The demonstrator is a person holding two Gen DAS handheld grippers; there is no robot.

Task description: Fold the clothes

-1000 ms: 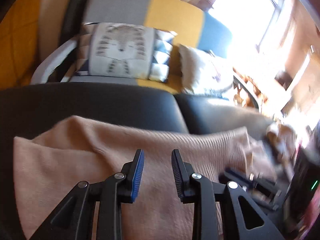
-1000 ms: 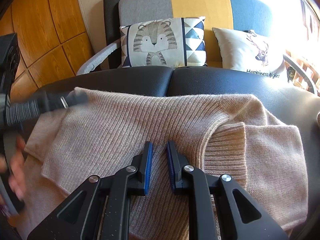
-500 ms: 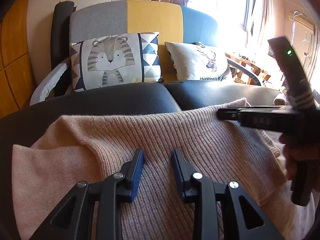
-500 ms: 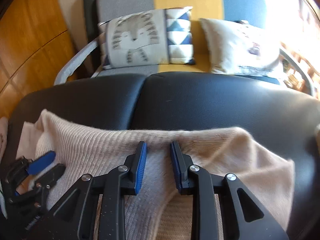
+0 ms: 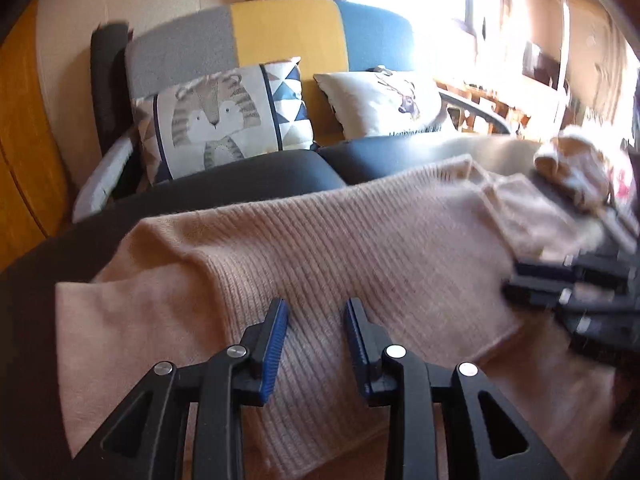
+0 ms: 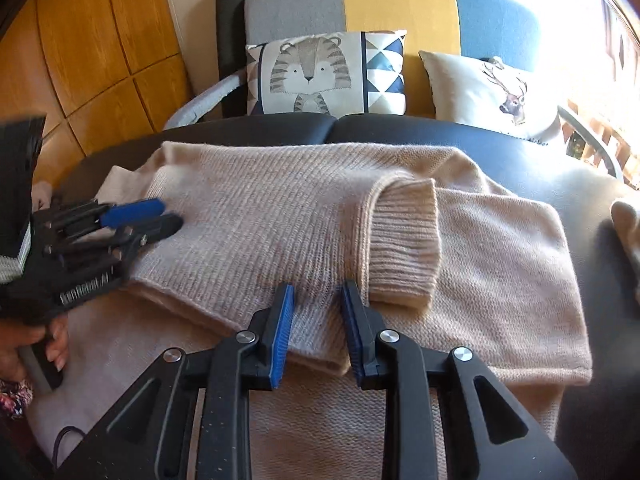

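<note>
On the black bench [image 6: 440, 136] the beige sweater [image 6: 260, 216] lies crosswise, sleeves folded in. Right gripper [image 6: 316, 312], released and empty, hovers nearest the ribbed cuff [image 6: 404, 244]; left gripper [image 5: 316, 332], jaws just widening, likewise empty.

Sweaters: one, a beige ribbed knit sweater [image 6: 304, 216] lying on the black table [image 6: 400, 128]
Ribbed cuffs in view: one [image 6: 404, 248]
Tools: two, the left tool [image 5: 316, 312] and the right tool [image 6: 316, 296]
Blue pads per tool: two
Cushions: two, a tiger cushion [image 6: 320, 72] and a deer cushion [image 6: 492, 92]
Sofas: one, a grey, yellow and blue sofa [image 6: 400, 4]
Hands in view: one [image 6: 24, 344]
</note>
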